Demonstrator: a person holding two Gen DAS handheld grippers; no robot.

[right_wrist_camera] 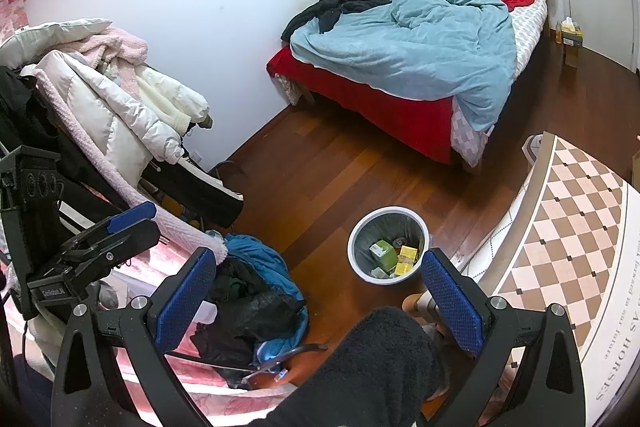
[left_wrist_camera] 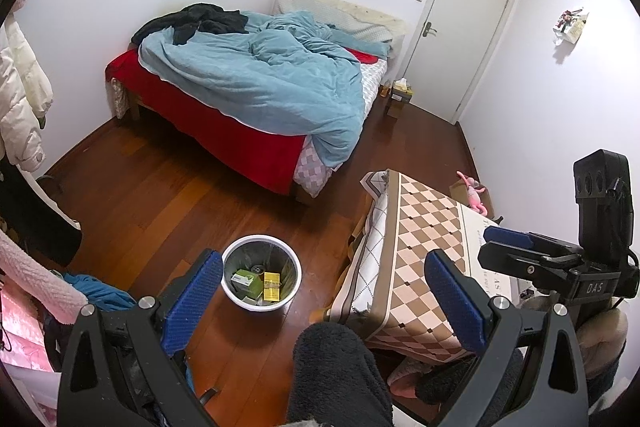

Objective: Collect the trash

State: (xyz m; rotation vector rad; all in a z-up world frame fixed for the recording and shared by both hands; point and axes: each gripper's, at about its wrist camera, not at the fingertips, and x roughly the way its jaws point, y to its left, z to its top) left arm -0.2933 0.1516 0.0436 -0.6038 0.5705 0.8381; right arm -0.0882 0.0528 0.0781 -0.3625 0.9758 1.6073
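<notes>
Jaws wide apart, empty, on both grippers.

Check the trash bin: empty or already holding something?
Not empty: the trash bin stands upright with a green box and a yellow box inside.

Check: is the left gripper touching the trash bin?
Apart. In the right wrist view the left gripper hangs over the clothes pile, with bare floor between it and the trash bin.

Left gripper jaws spread; right gripper likewise.
</notes>
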